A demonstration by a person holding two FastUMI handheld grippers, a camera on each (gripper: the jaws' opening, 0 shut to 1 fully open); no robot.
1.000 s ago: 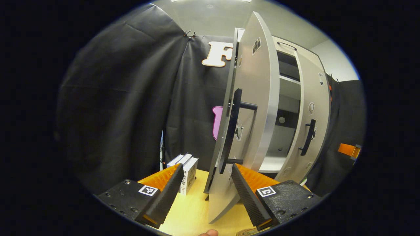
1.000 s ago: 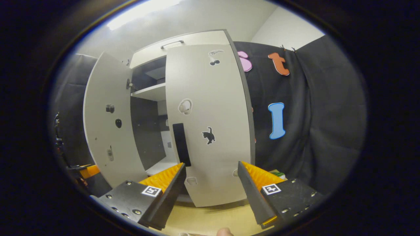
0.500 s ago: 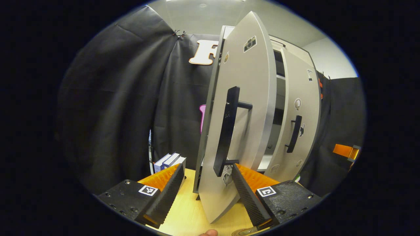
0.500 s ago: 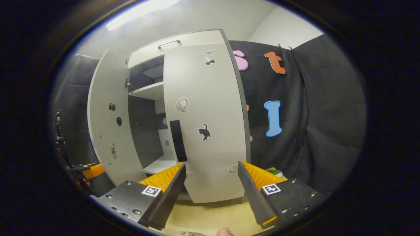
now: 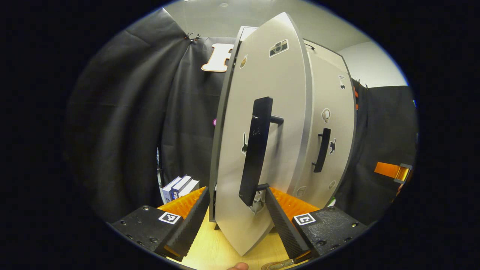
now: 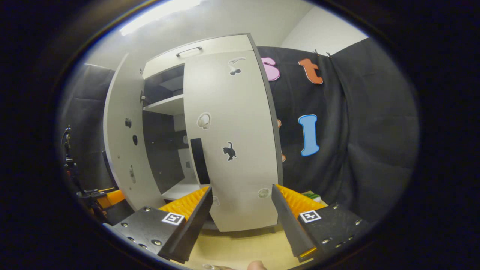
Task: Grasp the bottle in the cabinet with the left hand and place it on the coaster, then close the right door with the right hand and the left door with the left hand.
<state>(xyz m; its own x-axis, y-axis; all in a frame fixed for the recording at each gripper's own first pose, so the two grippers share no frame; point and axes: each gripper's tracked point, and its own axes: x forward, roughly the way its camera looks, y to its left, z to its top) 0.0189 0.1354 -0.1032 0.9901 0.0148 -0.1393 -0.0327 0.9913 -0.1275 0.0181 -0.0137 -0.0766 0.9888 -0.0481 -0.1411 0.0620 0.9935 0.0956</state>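
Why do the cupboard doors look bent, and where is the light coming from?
Left gripper view: the fisheye lens bows the left door, sharp and evenly lit. Right gripper view: the right door bulges too; a ceiling light glares bright at top.

A row of books is standing upright on the yellow tabletop, sitting close against the black cloth backdrop.
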